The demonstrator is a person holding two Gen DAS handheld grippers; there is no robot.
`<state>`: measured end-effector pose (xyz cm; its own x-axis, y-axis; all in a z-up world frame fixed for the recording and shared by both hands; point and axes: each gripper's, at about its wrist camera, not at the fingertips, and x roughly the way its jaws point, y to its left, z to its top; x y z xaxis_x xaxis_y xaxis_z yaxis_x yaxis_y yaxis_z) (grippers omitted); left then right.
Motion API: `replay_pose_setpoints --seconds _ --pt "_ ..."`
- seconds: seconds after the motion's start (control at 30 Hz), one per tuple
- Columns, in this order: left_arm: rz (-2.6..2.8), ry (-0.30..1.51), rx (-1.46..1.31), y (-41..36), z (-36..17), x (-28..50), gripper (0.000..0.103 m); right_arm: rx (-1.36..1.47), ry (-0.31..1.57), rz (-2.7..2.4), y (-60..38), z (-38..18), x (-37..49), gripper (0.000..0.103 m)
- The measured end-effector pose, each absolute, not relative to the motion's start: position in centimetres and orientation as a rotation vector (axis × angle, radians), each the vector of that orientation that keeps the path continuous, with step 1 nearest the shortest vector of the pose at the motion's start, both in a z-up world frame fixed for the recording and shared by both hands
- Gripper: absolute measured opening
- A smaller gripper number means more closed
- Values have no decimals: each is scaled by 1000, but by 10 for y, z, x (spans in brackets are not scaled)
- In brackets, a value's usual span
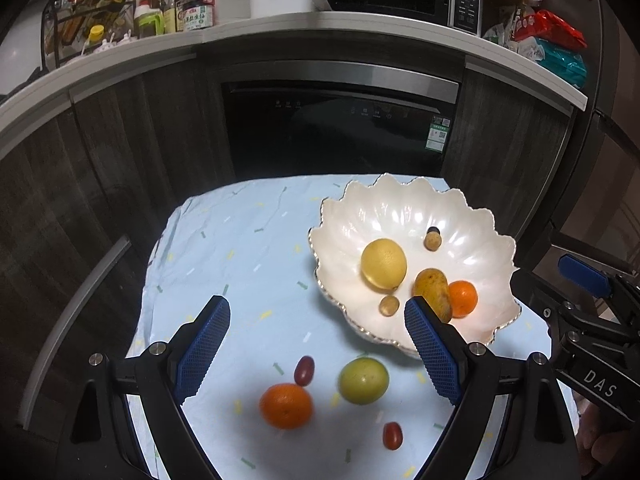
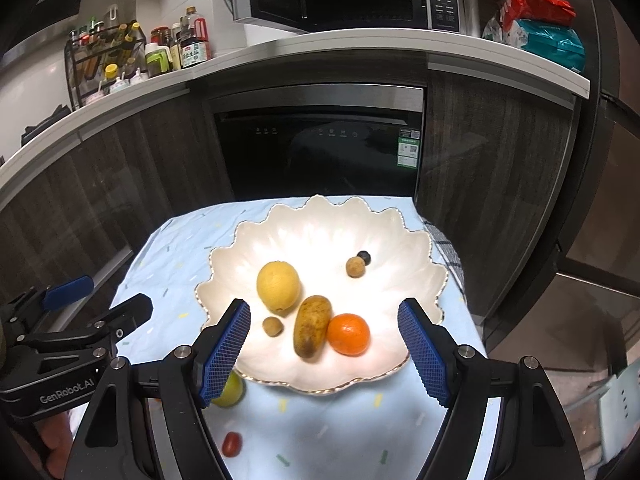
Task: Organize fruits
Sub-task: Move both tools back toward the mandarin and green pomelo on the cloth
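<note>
Near the bench's front edge, four fruits point(image 1: 285, 405) await your empty, parted jaws; six fill the bowl point(image 1: 400, 208).

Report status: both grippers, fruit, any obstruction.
Left gripper and right gripper open, empty. Six fruits in the white bowl; orange, green fruit, two red grape tomatoes remain on the cloth. Path clear.
</note>
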<state>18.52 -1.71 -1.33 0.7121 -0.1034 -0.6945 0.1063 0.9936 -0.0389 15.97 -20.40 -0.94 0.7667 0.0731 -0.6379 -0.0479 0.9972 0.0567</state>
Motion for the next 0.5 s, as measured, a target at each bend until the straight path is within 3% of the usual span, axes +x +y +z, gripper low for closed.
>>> replay_pose_setpoints --seconds 0.5 --pt "-127 791 26 13 -28 167 89 -7 716 92 -168 -23 147 77"
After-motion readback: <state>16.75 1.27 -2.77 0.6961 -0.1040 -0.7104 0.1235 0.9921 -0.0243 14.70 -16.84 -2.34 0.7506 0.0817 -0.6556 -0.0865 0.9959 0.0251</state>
